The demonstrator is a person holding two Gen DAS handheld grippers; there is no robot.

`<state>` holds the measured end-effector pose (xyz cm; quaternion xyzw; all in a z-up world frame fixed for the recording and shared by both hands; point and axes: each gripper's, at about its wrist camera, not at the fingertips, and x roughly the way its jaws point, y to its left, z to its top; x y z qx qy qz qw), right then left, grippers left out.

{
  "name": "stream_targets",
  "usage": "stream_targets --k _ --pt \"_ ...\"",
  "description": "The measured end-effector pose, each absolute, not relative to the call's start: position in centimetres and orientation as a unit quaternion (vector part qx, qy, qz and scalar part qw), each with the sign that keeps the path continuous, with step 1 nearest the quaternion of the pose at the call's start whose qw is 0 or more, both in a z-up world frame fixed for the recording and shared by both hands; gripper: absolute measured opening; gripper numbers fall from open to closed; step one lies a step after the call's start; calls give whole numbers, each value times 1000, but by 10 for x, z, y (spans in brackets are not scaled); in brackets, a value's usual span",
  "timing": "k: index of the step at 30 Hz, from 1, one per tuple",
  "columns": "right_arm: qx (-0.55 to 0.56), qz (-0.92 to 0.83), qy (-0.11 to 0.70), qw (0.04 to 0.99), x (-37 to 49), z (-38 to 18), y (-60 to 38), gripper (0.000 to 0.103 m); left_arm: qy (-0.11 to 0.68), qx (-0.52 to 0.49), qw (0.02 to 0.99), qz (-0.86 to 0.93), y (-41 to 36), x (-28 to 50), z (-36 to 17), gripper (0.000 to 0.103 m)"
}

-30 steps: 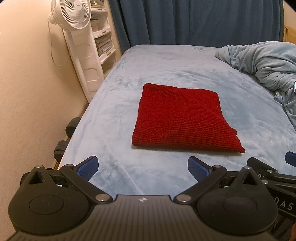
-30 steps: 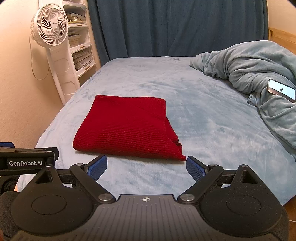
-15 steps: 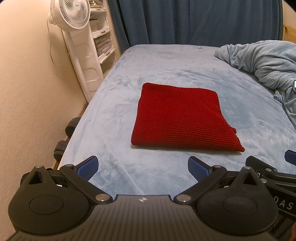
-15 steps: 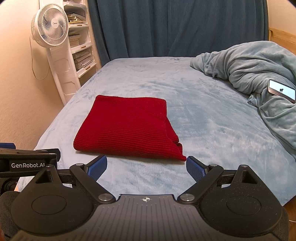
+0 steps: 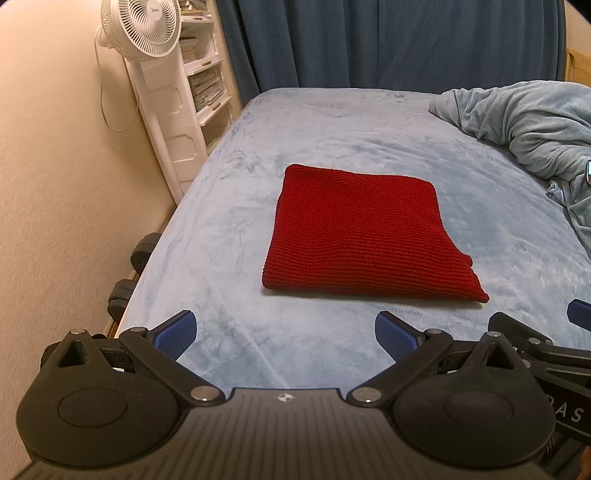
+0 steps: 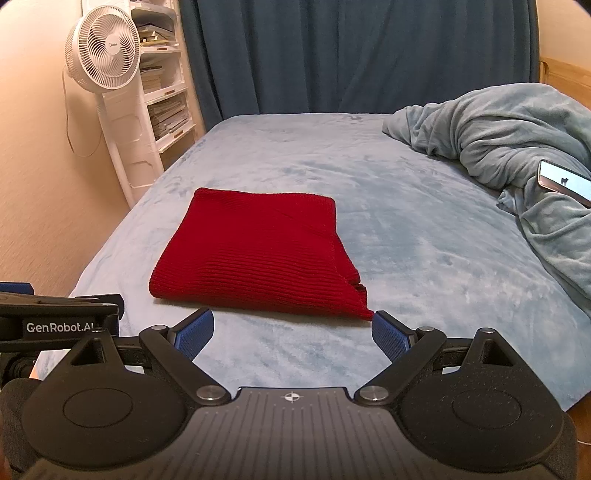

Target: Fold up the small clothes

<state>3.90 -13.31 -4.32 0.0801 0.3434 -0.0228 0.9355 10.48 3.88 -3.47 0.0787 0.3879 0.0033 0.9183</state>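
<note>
Left wrist view: looks forward from behind the left gripper (image 5: 284,332), low over the near edge of the bed (image 5: 332,155), facing the curtain (image 5: 388,40); the wall (image 5: 55,184) fills its left side. Right wrist view: same heading from behind the right gripper (image 6: 291,332), set further right. The 2 views share the bed, the sweater (image 5: 365,236) (image 6: 258,254), fan (image 5: 149,26) (image 6: 103,53), curtain and blanket (image 6: 517,125); each shows part of the other gripper at its edge.

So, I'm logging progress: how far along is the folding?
Done: the red knitted garment lies folded in a flat rectangle on the light blue bed cover. In hand: nothing; left hand-held gripper and right hand-held gripper are open. Left: nothing visible.
</note>
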Motion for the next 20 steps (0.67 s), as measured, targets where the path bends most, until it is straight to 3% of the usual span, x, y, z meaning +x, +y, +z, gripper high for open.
stream_targets --k 20 --pt "75 -13 347 935 39 -42 -134 93 385 83 919 7 38 105 -32 103"
